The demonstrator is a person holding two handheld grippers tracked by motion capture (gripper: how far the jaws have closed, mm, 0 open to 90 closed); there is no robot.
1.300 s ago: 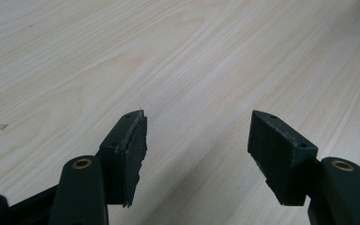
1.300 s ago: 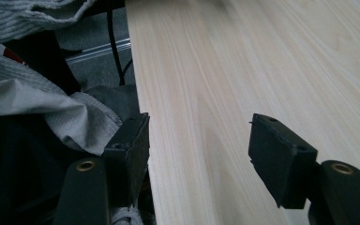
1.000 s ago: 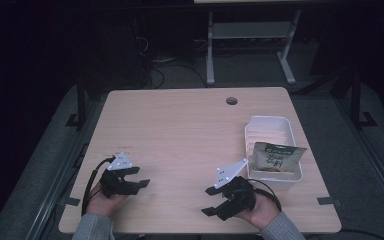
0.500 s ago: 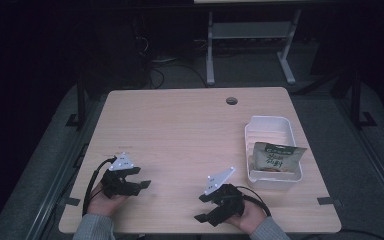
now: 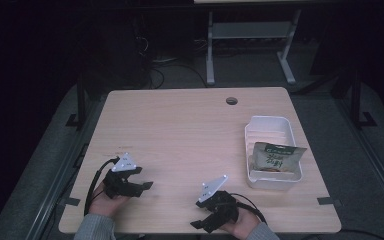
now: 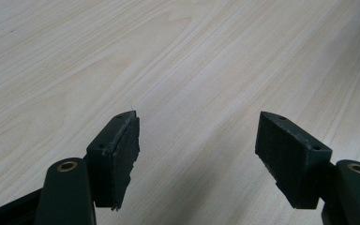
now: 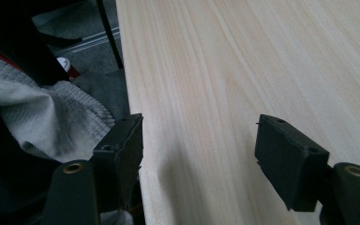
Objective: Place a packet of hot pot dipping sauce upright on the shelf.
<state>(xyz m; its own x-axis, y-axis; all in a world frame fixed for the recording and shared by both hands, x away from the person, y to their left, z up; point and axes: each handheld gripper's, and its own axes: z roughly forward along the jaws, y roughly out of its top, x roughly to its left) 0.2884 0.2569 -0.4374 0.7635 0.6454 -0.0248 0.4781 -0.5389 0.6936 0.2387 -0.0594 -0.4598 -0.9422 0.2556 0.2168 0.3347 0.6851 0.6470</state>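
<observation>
Resting at the near edge of the table (image 5: 180, 130), both grippers are empty, and the work looks finished or between steps rather than under way. The right gripper (image 5: 206, 218) sits nearest, low by the front edge; in the right gripper view its jaws straddle that edge, one over the bare wood and the other over the floor and a grey sleeve (image 7: 37, 117), with nothing between them. Its jaws have just been opening and stand wide. The left gripper (image 5: 142, 186) lies a little farther in, toward the left side of the table; its own view (image 6: 197, 154) shows the jaws spread about as wide as they go over bare wood, having just been opening too, and holding nothing. Farther off, on the right side of the table, a white tray (image 5: 270, 125) holds a green snack bag (image 5: 276, 157), which stands propped against the tray's near end, well apart from both grippers. If the bag was to go into the tray, that step seems done. Any next move would call for a long reach forward and right by the right gripper.
</observation>
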